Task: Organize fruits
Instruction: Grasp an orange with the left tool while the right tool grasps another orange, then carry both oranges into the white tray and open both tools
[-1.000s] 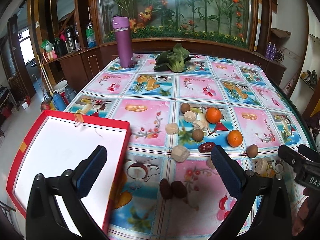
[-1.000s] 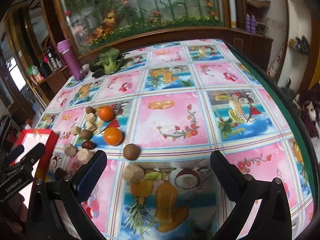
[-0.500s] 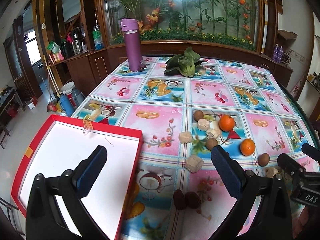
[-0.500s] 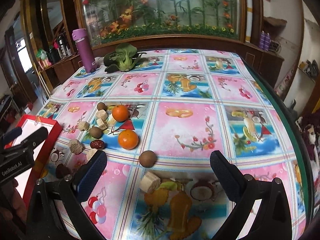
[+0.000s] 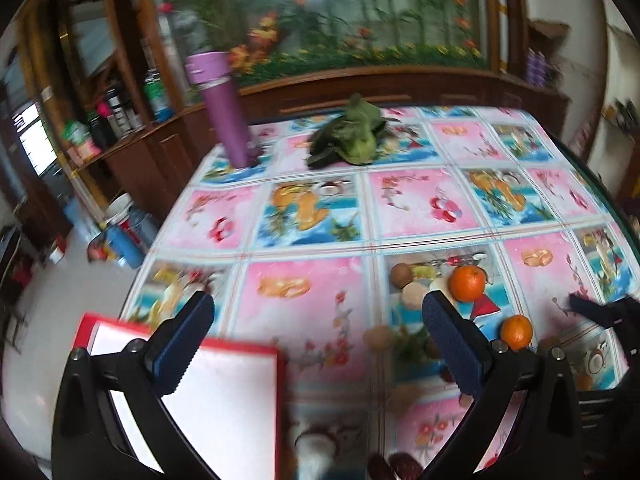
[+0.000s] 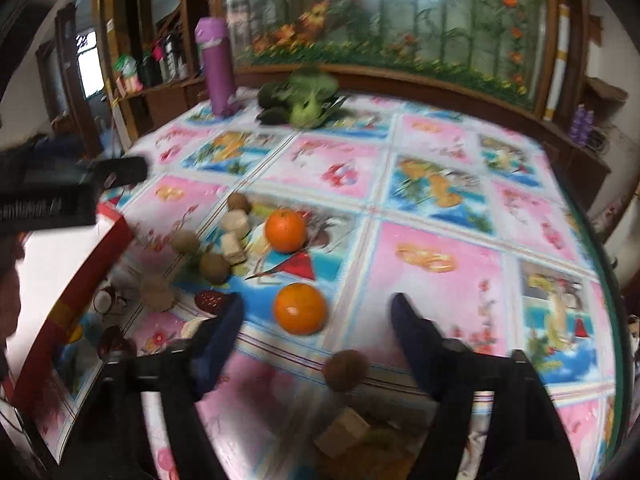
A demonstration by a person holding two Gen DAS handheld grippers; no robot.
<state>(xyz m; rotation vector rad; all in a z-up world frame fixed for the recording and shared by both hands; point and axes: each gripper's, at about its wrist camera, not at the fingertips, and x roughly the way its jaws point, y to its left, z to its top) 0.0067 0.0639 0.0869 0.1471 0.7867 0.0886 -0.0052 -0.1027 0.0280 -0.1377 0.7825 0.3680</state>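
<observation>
Two oranges lie on the patterned tablecloth among brown round fruits, pale chunks and a dark red date. My right gripper is open just above the cloth, its fingers straddling the nearer orange. My left gripper hangs open and holds nothing, over the corner of a red-rimmed white tray. In the left wrist view the oranges lie to the right, next to the right gripper's dark tip. Both views are blurred.
A purple flask and a leafy green vegetable stand at the table's far end, before a wooden cabinet with a glass flower panel. The table's green edge curves along the right. Shelves with bottles are at left.
My right gripper has moved forward and down toward the nearer orange, now between its fingers. My left gripper has swung forward and up, so the tray sits lower in its view.
</observation>
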